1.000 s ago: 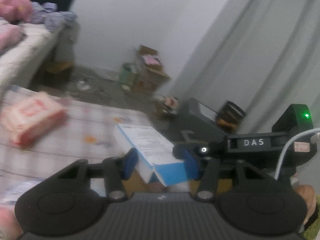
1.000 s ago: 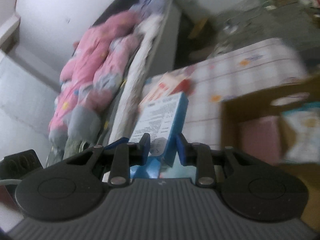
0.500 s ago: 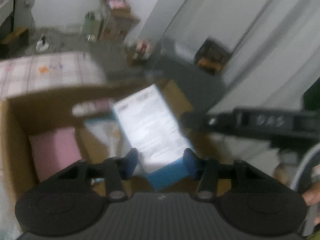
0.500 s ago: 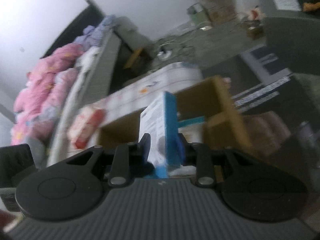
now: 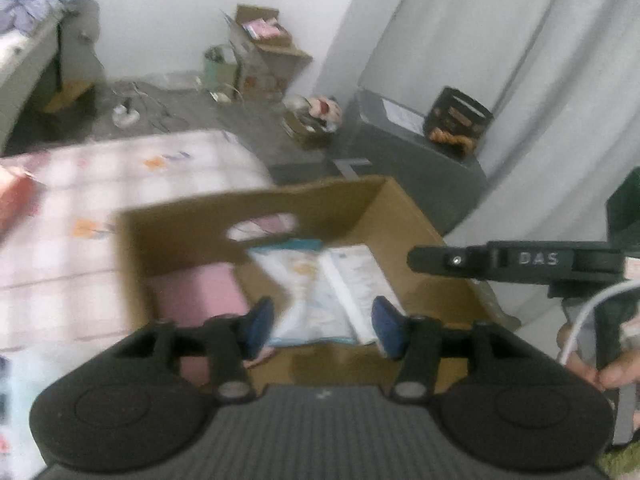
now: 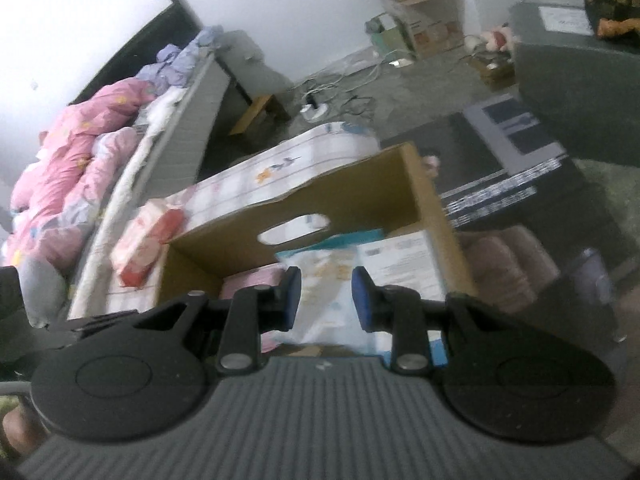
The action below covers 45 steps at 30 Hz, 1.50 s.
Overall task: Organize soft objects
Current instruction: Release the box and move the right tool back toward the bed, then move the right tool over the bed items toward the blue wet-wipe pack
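Observation:
An open cardboard box point(image 5: 404, 208) point(image 6: 428, 196) sits on the checked cloth. Inside lie a pink pack point(image 5: 196, 296) point(image 6: 248, 280), a pale blue-white pouch point(image 5: 304, 292) point(image 6: 324, 276) and the blue-and-white tissue pack point(image 5: 356, 280) point(image 6: 404, 264) at the right wall. My left gripper point(image 5: 322, 330) is open and empty above the box. My right gripper point(image 6: 326, 296) is open and empty above it too; its body point(image 5: 516, 260) shows at the right of the left wrist view. A red-and-white pack point(image 6: 148, 244) point(image 5: 12, 200) lies on the cloth left of the box.
A bed with pink and purple bedding point(image 6: 80, 140) stands at the left. A grey cabinet point(image 5: 420, 152) point(image 6: 572, 92) with a dark basket point(image 5: 460, 120) is behind the box. Cardboard boxes point(image 5: 264, 56) and cables point(image 6: 332, 92) lie on the floor by the far wall.
Both grippers carried the blue-and-white pack from over the cloth to the box and opened. The pack now lies inside the box at its right wall.

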{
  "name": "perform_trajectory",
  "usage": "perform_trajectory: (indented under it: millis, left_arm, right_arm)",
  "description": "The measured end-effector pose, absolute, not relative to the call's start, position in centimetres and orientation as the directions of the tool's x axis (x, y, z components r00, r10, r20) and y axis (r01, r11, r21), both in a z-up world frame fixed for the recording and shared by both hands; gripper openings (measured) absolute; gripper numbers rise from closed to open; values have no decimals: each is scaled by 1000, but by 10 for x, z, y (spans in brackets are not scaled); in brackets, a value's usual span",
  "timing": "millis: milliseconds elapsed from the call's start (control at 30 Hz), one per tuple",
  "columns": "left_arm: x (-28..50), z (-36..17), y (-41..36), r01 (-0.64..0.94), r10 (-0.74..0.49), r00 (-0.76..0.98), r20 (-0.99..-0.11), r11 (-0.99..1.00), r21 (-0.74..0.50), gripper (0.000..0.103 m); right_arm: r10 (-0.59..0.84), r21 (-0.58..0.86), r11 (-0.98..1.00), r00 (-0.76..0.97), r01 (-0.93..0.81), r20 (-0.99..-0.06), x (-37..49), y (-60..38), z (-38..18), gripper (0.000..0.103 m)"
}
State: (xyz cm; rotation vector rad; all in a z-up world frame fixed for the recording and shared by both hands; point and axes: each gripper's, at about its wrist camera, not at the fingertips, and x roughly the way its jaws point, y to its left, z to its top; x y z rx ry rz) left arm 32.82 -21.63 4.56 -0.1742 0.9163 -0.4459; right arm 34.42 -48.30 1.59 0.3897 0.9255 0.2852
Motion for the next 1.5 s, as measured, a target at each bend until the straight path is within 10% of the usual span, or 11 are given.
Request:
perform_trajectory:
  millis: [833, 1500]
  left_arm:
    - [299, 48, -68, 151, -351, 635, -688, 930, -335, 63]
    - [229, 82, -13, 97, -264, 712, -651, 955, -280, 93]
  right_arm:
    - [441, 426, 897, 341, -122, -830, 447, -379, -84, 32]
    - [471, 517, 851, 573, -94, -671, 332, -407, 38, 45]
